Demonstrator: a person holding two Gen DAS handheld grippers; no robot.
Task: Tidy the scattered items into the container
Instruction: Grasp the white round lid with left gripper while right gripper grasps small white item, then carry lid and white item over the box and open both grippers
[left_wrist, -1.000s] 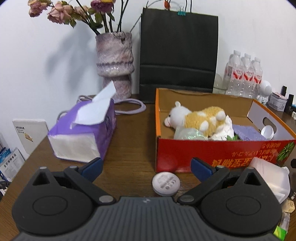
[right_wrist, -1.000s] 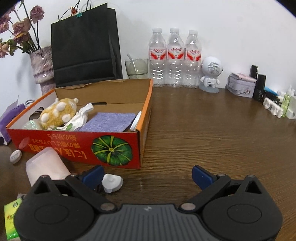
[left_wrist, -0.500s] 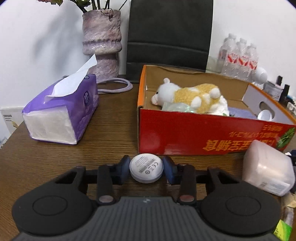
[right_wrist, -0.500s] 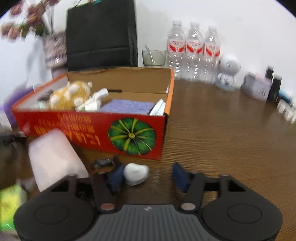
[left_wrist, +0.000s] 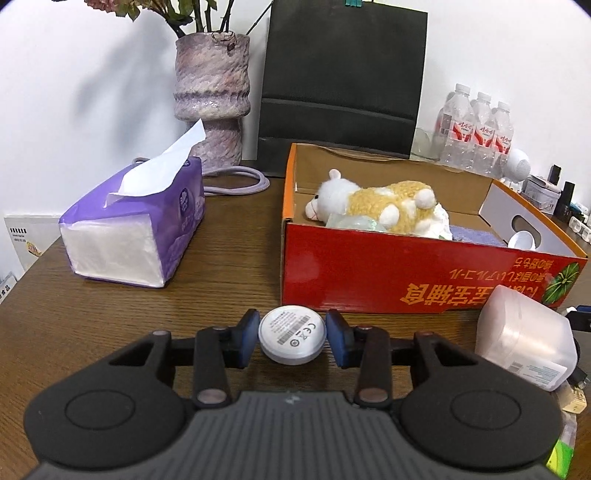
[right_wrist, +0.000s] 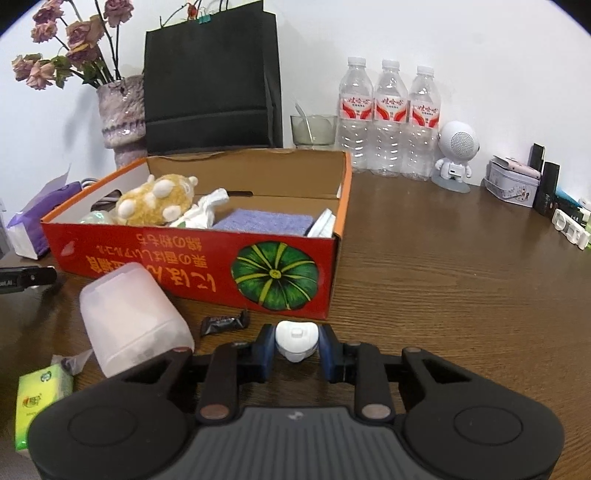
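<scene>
Red cardboard fills the left wrist view: the box (left_wrist: 406, 280) stands on the wooden table (left_wrist: 221, 258), already holding a plush toy (left_wrist: 376, 206) and a purple cloth (left_wrist: 472, 234). In front of it, the left gripper (left_wrist: 291, 335) is closed on a round white disc (left_wrist: 292, 335), blue pads touching its rim on both sides, probably a flat grip so it can be carried over the box's near wall. A second earlier these jaws stood wide apart with the disc lying loose between them; now they have pinched in.

In the right wrist view, the right gripper (right_wrist: 296, 345) clamps a small white heart-shaped piece (right_wrist: 296, 339) just short of the box's pumpkin-printed front (right_wrist: 275, 277). A second ago it lay beside the left finger of an open gripper. Still scattered on the table are a frosted plastic container (right_wrist: 129, 314), a dark wrapped sweet (right_wrist: 223, 323) and a green packet (right_wrist: 40, 400); both held items remain outside the box.
</scene>
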